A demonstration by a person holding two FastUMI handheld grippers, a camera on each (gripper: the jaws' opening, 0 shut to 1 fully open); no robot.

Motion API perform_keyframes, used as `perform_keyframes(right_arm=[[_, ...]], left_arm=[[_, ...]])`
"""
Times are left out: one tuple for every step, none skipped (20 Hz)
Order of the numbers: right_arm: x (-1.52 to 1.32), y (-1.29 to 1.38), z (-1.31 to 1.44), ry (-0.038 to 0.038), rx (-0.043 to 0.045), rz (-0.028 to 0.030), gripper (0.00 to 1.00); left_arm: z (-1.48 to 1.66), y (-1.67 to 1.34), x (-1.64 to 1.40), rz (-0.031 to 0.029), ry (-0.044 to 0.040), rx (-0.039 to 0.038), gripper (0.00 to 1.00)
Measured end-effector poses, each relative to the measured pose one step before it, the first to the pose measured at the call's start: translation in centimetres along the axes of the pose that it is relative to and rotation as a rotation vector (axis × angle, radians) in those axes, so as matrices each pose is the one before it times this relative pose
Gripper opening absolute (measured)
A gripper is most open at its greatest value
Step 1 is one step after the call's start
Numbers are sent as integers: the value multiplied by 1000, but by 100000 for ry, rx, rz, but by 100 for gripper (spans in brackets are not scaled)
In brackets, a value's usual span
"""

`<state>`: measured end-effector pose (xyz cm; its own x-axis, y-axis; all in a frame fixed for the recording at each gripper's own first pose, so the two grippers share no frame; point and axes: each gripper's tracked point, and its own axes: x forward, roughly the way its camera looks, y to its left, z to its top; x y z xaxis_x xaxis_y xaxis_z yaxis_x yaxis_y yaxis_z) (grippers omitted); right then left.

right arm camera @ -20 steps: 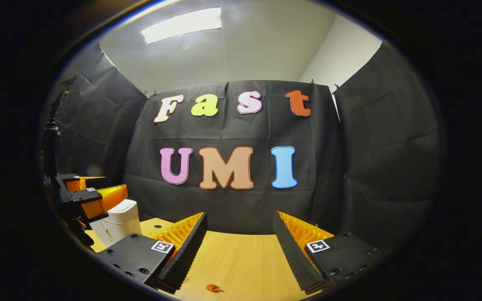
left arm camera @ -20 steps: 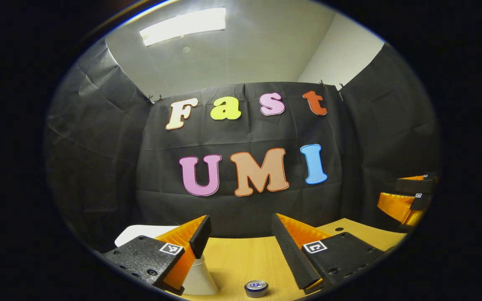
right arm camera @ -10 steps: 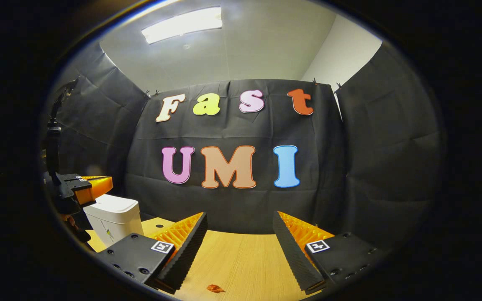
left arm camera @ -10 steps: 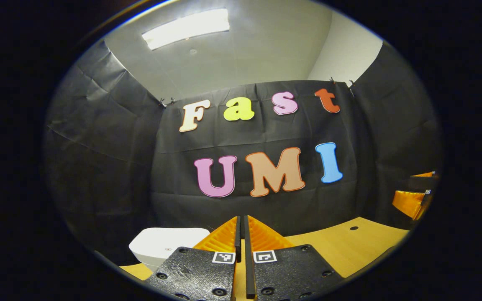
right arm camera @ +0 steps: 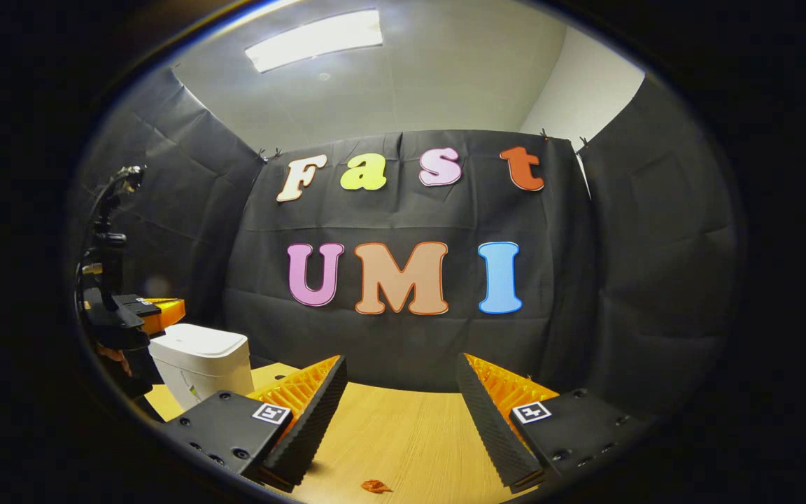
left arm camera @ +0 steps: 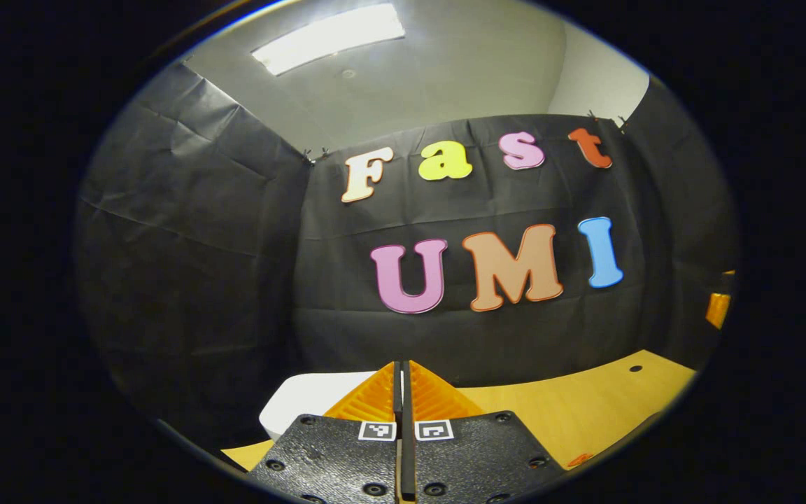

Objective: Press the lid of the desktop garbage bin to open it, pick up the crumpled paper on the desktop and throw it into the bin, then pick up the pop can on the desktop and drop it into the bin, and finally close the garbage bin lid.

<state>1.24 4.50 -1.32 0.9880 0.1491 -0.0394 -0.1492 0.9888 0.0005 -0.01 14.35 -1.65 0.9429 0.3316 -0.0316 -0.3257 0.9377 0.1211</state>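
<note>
A wooden desktop (right arm camera: 403,434) is backed by black cloth. On it the white garbage bin (right arm camera: 200,360) is seen, lid down. The left gripper (left arm camera: 401,374), fingers pressed together, is held level just above the bin's lid (left arm camera: 305,406). The right gripper (right arm camera: 401,402) is spread wide, well right of the bin.

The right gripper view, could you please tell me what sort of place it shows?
Most likely a small recording booth set up as a desk: black cloth walls, a wooden desktop with a white garbage bin, and a ceiling light panel above.
</note>
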Motion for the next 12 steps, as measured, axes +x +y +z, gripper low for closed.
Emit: perform_keyframes(right_arm=[[-86,126,-212,316,-176,96,99],[167,199,-171,392,34,86,99],[173,148,-67,522,-13,-71,99],[78,78,-76,387,-73,-143,99],[94,42,-192,416,-107,-142,99],[45,35,-124,266,-160,-152,99],[-26,94,-66,235,-182,-132,99],[175,155,-102,283,-180,-49,99],[94,115,-8,380,-224,32,99],[56,74,-111,288,-487,-121,99],[32,75,8,212,-550,41,100],[136,253,-209,263,-440,220,99]], left_arm=[[-796,1212,583,2500,1529,621,0],[-803,861,533,1674,1389,546,0],[-888,764,459,1416,1506,578,0],[-873,534,244,948,1697,366,0],[-818,579,348,1020,1852,247,0],[-822,325,258,542,1697,-120,0],[-621,52,257,43,1434,-626,0],[-582,-12,14,-110,1373,-445,0],[-488,-186,190,-298,943,-189,0],[-483,14,90,-290,1173,119,0],[-676,-24,141,-217,1473,181,0],[-570,3,-28,256,390,487,0]])
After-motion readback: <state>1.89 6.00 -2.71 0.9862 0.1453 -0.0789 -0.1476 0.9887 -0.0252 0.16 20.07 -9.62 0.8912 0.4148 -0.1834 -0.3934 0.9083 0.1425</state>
